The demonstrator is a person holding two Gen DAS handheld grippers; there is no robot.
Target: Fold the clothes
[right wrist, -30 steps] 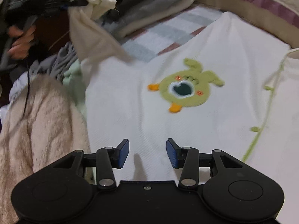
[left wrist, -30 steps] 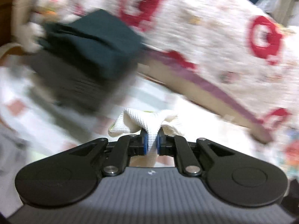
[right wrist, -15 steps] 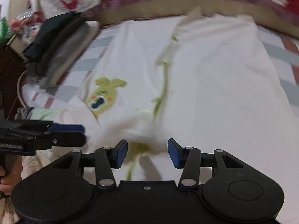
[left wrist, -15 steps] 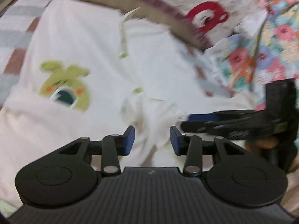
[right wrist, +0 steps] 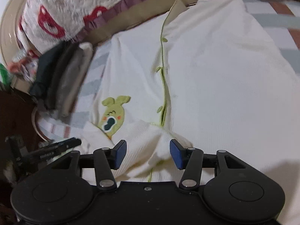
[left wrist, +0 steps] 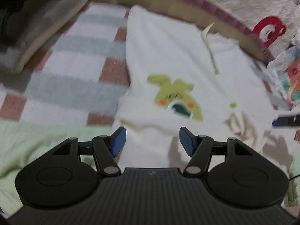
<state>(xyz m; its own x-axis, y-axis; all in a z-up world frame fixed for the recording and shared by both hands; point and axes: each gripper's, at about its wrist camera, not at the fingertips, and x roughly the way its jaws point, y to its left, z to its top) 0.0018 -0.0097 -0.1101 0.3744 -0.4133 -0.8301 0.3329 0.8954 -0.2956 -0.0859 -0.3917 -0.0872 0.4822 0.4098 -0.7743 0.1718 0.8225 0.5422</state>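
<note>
Cream garment (right wrist: 215, 78) with green piping and a small green cartoon patch (right wrist: 112, 114) lies spread on a striped blanket (left wrist: 75, 71), its near edge bunched into a loose fold just ahead of both tools. Left gripper (left wrist: 151, 140) hovers over that edge — its jaws have just been opening, blue pads apart, nothing pinched between them. Right gripper (right wrist: 148, 152) straddles the rumpled fold (right wrist: 150, 136); its jaws have also just been widening, and the cloth sits between the pads without being pressed. Folded dark and grey clothes (right wrist: 61, 78) are stacked beside the garment — near a quilt with red motifs (right wrist: 56, 18).
</note>
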